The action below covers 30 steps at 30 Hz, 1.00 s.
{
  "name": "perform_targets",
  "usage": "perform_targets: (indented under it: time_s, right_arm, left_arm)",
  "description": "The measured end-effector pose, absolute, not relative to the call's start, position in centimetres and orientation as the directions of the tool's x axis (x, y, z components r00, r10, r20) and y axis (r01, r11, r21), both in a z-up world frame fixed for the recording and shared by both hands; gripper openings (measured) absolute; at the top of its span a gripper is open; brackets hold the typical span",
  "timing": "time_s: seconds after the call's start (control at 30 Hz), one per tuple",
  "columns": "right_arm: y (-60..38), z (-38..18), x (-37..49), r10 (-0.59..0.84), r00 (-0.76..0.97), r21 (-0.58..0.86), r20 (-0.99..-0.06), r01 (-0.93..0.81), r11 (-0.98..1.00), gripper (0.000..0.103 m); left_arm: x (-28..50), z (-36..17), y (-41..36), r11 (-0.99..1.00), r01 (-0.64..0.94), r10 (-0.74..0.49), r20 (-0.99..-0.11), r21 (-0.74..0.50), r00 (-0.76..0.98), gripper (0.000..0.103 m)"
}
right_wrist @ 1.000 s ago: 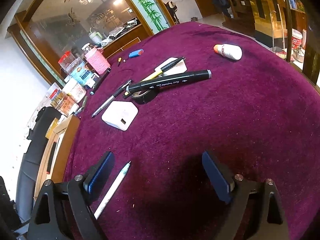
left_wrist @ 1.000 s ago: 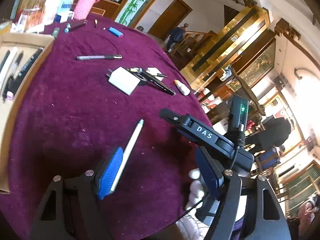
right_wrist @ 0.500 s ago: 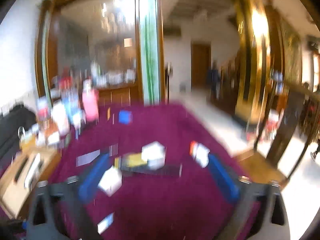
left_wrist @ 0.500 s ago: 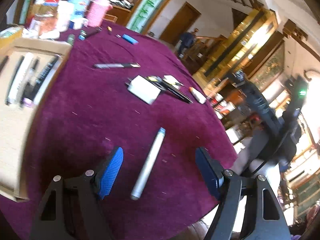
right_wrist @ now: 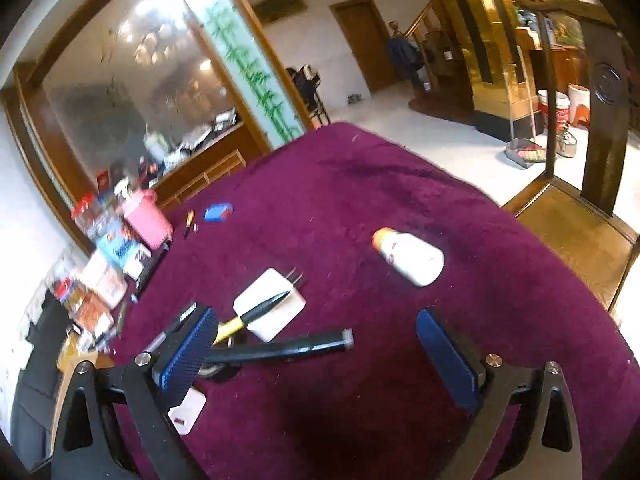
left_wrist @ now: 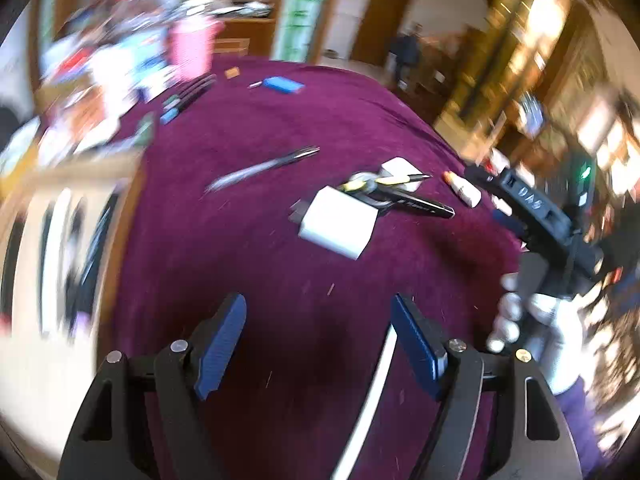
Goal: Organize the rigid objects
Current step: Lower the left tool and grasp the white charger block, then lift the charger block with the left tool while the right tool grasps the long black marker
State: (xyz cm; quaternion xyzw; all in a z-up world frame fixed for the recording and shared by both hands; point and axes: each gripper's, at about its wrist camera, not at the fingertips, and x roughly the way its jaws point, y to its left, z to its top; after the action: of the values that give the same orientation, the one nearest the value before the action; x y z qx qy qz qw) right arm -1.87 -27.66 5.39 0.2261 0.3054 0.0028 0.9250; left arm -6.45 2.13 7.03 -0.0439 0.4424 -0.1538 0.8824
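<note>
Your left gripper (left_wrist: 318, 340) hangs over the bench (left_wrist: 260, 128) with its blue ribbed fingers (left_wrist: 222, 344) spread wide and nothing between them; only this view shows the white pen (left_wrist: 370, 404), a slim smooth cylinder lying just beside and partly under the right-hand finger, its long axis running from the bottom edge up toward the finger pad. This view alone also shows the tan tray (left_wrist: 60, 264) at the left with dark and white pens in it, heavily blurred, and your right gripper (left_wrist: 532, 208) seen from outside at the bench's right edge. The right wrist view gives what the left blurs: your right gripper (right_wrist: 316, 356), fingers likewise wide apart and empty, above the fuzzy maroon cloth. Between them lies the black marker (right_wrist: 280, 350), a long straight barrel pointing right with its grey end cap, crossing over a roll of black tape (right_wrist: 216, 370). A yellow-and-black pen (right_wrist: 256, 314) rests tilted on the flat white charger (right_wrist: 272, 308), prongs up-right. The rounded white bottle (right_wrist: 408, 258) lies on its side, orange cap toward upper left, well apart. A second white adapter (right_wrist: 186, 412) sits under the left finger.
</note>
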Motion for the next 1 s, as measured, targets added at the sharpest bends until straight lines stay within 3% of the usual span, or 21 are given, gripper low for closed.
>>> perform_targets:
  time_s: [0.1,0.23,0.43,0.5,0.63,0.87,1.0]
  right_arm:
    - [-28.1,4.6,-1.3,0.179,0.788,0.454,-0.589,0.14,0.88,0.101]
    - [-28.5,3.6,-0.7,0.228,0.754,0.497,-0.616,0.148,0.855,0.101]
    - [-28.9,3.3,-0.6,0.247,0.75,0.527,-0.614,0.156,0.835,0.101]
    - [-28.9,3.2,-0.6,0.245,0.747,0.525,-0.618,0.16,0.836,0.101]
    - [-29.0,2.9,-0.2,0.249,0.73,0.522,-0.636,0.17,0.836,0.101]
    - [-29.4,2.5,0.0,0.299,0.731,0.568,-0.614,0.147,0.81,0.101]
    - [-28.8,2.4,0.4,0.427,0.72,0.652,-0.547,0.047,0.757,0.101]
  left_arm:
    - [-2.9,5.5,-1.0,0.93,0.334,-0.315,-0.794,-0.151,0.52,0.074]
    - [0.5,4.2,-3.2,0.932,0.363,-0.221,-0.803,-0.007,0.553,0.074]
    - [2.2,2.6,-5.6,0.911,0.401,-0.172,-0.794,0.097,0.583,0.079]
    - [2.1,2.6,-5.5,0.919,0.385,-0.173,-0.791,0.084,0.586,0.055]
    - [0.9,3.7,-3.8,0.919,0.389,-0.284,-0.799,-0.069,0.53,0.055]
    - [-4.6,6.8,2.1,0.916,0.325,-0.381,-0.761,-0.235,0.524,0.055]
    - [-8.7,8.1,6.0,0.917,0.281,-0.395,-0.729,-0.282,0.559,0.055]
